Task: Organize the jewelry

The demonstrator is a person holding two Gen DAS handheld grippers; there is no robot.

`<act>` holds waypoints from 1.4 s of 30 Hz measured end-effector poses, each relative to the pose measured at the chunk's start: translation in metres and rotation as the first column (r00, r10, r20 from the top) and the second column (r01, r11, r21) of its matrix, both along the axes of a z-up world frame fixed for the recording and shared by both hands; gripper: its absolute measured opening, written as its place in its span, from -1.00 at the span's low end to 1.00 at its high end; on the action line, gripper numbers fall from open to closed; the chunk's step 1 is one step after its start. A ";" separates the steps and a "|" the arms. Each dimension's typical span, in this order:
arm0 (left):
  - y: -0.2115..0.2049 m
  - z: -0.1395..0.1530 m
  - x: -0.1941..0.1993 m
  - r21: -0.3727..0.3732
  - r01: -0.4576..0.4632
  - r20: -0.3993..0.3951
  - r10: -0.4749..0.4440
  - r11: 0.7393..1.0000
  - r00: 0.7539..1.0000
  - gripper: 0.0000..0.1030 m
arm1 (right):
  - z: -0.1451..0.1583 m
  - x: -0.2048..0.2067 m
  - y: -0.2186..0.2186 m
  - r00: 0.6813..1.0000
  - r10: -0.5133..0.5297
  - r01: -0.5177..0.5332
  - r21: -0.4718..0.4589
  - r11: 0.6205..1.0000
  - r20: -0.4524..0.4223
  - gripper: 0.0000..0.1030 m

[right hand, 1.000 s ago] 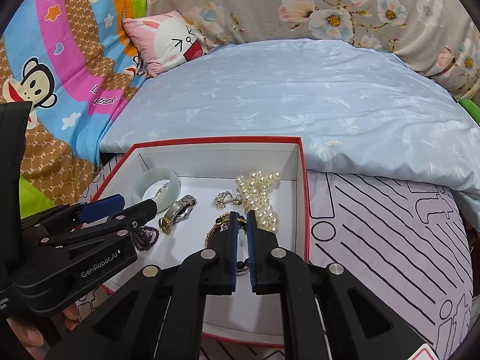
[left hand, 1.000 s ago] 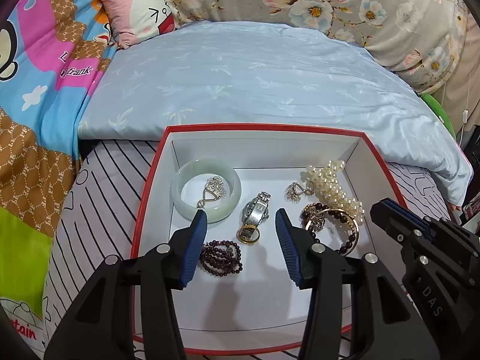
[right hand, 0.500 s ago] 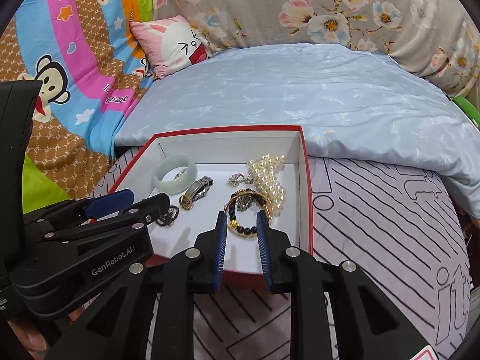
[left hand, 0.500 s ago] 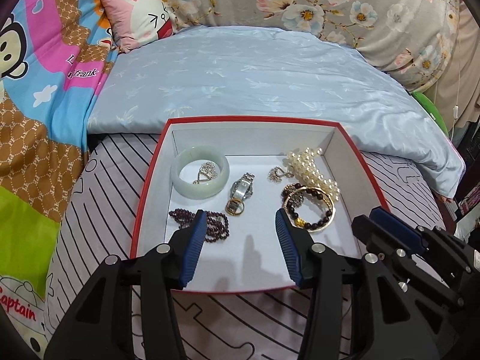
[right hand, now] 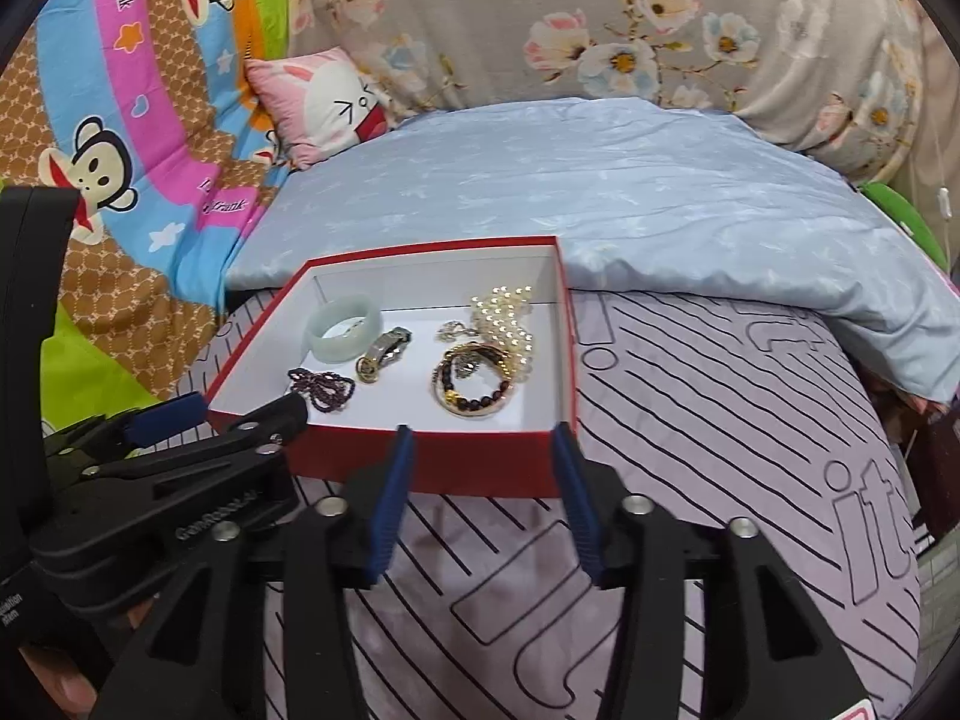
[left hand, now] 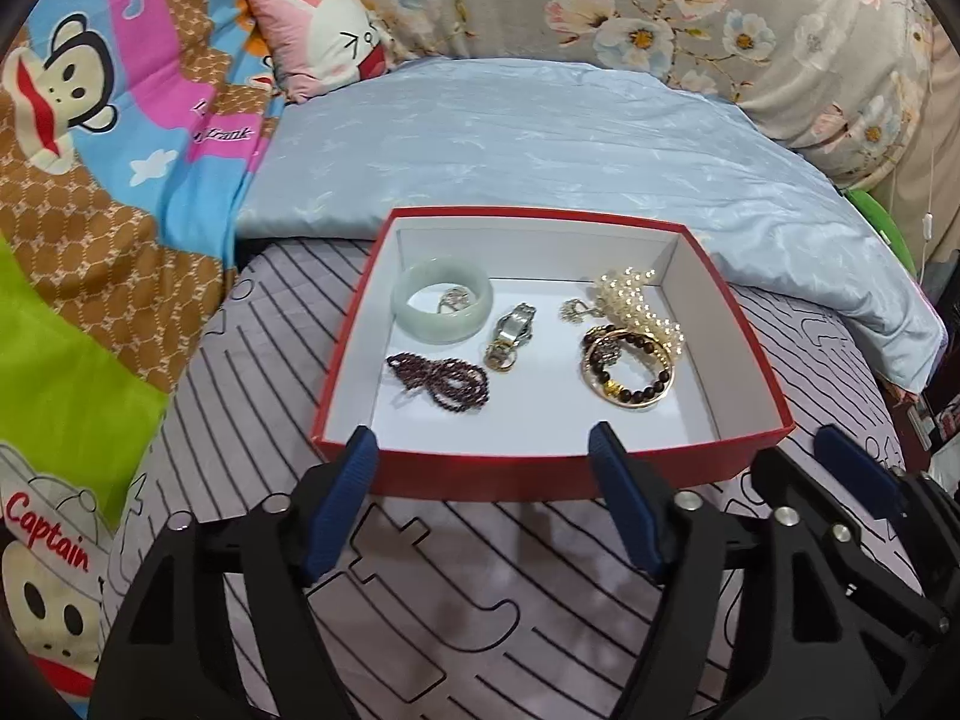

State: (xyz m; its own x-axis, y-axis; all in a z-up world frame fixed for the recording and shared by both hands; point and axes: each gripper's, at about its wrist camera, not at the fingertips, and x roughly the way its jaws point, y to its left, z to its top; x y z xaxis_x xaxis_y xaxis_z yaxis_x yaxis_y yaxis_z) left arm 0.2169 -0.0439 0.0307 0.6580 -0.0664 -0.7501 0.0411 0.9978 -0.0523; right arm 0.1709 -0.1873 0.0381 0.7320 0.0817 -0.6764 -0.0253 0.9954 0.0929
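Note:
A red box with a white inside lies on the striped bed cover. In it are a pale green bangle, a watch, a dark red bead string, a pearl strand and a gold ring with dark beads. My left gripper hangs before the box's near wall, its jaws opening and empty. My right gripper is at the same wall, jaws opening, nothing between them.
A pale blue quilt is folded behind the box. A pink rabbit pillow and a monkey-print blanket lie to the left, a floral cushion at the back. The bed's edge drops off at the right.
Both grippers have drawn back out of the box toward the near side and spread their jaws wider. The dark bead string now lies stretched out on the box floor.

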 end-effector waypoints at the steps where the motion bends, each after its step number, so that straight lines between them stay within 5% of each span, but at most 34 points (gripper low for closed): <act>1: 0.002 0.000 -0.002 0.002 -0.011 0.001 0.011 1.000 1.000 0.60 | 0.000 -0.002 -0.001 1.000 -0.005 0.005 0.002 1.000 0.003 0.12; 6: 0.006 0.002 -0.012 0.026 -0.046 0.014 0.045 0.999 0.999 0.79 | 0.000 -0.013 -0.003 0.999 -0.031 0.031 -0.013 0.999 0.014 0.28; 42: 0.009 0.000 -0.039 0.072 -0.080 0.048 0.077 0.994 0.996 0.79 | -0.001 -0.037 0.004 0.997 -0.066 0.068 -0.047 0.997 0.029 0.30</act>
State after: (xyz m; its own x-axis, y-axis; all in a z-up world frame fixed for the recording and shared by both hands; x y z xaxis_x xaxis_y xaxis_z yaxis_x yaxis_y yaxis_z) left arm 0.1778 -0.0354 0.0309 0.6919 0.0412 -0.7208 -0.0368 0.9991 0.0217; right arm 0.1335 -0.1837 0.0368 0.7533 -0.0004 -0.6577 0.0399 0.9982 0.0450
